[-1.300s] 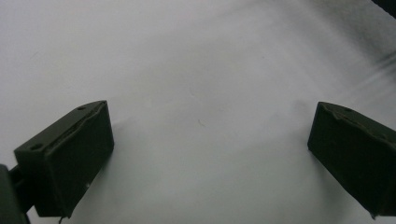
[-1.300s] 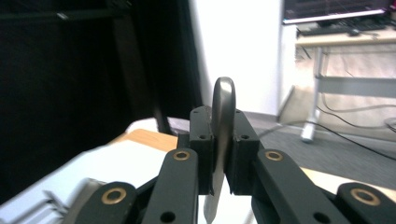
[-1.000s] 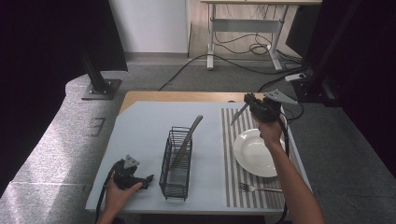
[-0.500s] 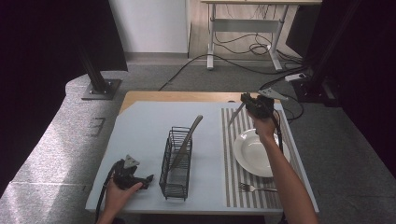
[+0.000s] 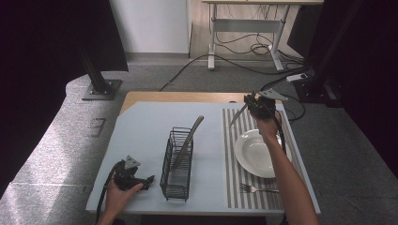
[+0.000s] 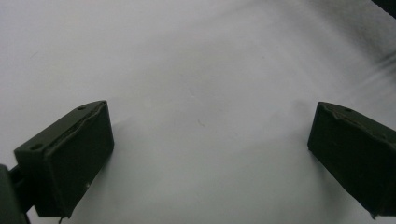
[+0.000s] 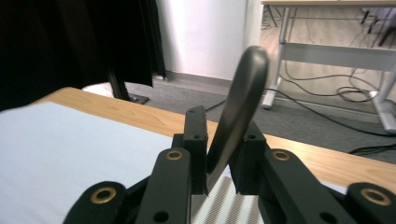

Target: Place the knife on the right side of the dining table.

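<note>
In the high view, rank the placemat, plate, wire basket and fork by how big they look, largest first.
1. Placemat, the striped one, covers the most area.
2. Plate and wire basket: too close to rank; the basket stands upright and nearer the camera.
3. Fork, clearly smallest.

The bench [image 5: 141, 136] has a pale blue-grey top with a light wood strip along its far edge. On it lies a placemat [image 5: 230, 178] striped in grey and white, carrying a plain white plate [image 5: 251, 154] and a silver fork [image 5: 256, 189]. The wire basket [image 5: 176, 164] is black, and the utensil [image 5: 187, 140] leaning in it is grey metal. Both tools, the left tool [image 5: 148, 179] and the right tool [image 7: 219, 182], are black; the right one shows brass-coloured rivets. The knife [image 7: 238, 112] it grips has a dark grey handle.
</note>
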Demonstrator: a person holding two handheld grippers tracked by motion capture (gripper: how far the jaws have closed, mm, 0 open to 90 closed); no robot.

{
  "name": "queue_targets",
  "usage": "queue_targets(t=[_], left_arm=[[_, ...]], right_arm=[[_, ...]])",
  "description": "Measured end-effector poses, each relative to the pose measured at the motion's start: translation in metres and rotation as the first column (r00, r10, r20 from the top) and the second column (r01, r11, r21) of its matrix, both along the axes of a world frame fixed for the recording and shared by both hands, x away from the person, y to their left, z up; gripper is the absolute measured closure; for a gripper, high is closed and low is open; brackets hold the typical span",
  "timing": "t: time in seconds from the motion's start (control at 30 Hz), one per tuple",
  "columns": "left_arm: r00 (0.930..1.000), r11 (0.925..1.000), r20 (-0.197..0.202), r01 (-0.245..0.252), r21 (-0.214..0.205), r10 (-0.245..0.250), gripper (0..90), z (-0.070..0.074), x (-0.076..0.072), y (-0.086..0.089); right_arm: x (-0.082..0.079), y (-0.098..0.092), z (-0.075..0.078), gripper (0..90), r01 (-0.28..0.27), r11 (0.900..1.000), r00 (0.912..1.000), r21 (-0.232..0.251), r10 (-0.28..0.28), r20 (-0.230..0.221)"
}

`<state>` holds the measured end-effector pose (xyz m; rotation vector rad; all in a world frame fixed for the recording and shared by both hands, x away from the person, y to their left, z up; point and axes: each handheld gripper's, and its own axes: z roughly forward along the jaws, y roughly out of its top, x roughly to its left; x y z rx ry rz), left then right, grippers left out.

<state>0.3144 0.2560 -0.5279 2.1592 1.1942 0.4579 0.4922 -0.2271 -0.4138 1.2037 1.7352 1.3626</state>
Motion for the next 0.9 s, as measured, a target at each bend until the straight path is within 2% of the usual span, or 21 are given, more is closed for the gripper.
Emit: queue_targets(t=[0.3, 0.57, 0.9], left_arm=[[1.0, 1.0, 0.0, 0.0, 0.0, 0.0, 0.0, 0.0, 0.0, 0.0], [1.0, 1.0, 0.0, 0.001, 0.001, -0.001, 0.0, 0.0, 0.0, 0.0], [1.0, 1.0, 0.0, 0.001, 0.001, -0.001, 0.0, 0.0, 0.0, 0.0]], right_arm=[[0.005, -0.011, -0.008, 76.6, 0.019, 0.9998, 0.9986, -0.002, -0.019, -0.05], [0.01, -0.029, -0.014, 74.4, 0.044, 0.9987, 0.9945, 0.023, -0.042, -0.095], [0.009, -0.033, -0.016, 73.2, 0.05, 0.9986, 0.9942, 0.017, -0.048, -0.096]])
